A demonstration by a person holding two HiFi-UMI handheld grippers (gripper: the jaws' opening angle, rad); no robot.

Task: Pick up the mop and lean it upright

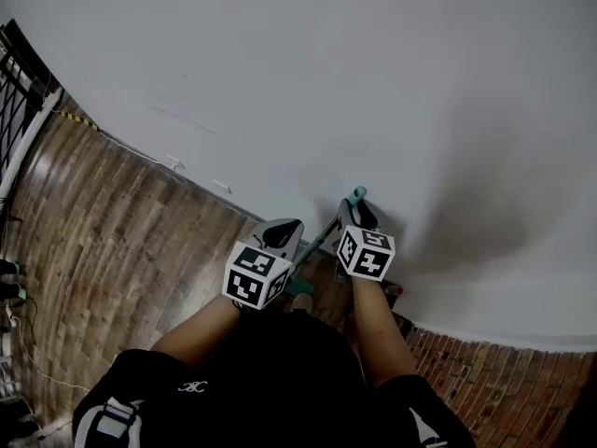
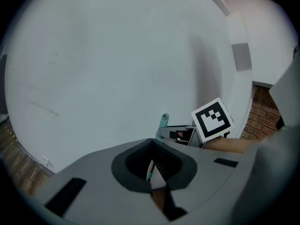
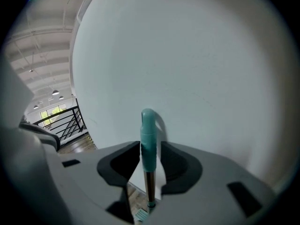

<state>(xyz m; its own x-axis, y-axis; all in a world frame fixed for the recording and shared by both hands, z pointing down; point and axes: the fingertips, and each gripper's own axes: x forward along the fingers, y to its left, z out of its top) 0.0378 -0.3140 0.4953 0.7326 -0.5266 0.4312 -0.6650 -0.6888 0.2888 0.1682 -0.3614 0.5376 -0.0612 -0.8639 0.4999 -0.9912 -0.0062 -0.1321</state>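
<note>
The white wall (image 1: 326, 82) closes off everything ahead. Its foot curves across the wood floor (image 1: 121, 250). Open floor runs along the wall to a black railing (image 1: 13, 101) at its far end. The mop (image 1: 355, 195) stands nearly upright with its teal tip at the wall. Its shaft slants away from the wall, down toward the person (image 1: 280, 381).

Only the right claw's view shows ceiling lights (image 3: 55, 93) past the wall's railing end, and the room at each side of the teal grip. Only the left claw's view shows a grey panel (image 2: 241, 56) higher on the wall.

The right claw (image 3: 149, 165) is spread, with the teal grip standing between its jaws, not squeezed. The left claw (image 2: 153, 167) is slightly parted, and the thin shaft shows in the gap.
</note>
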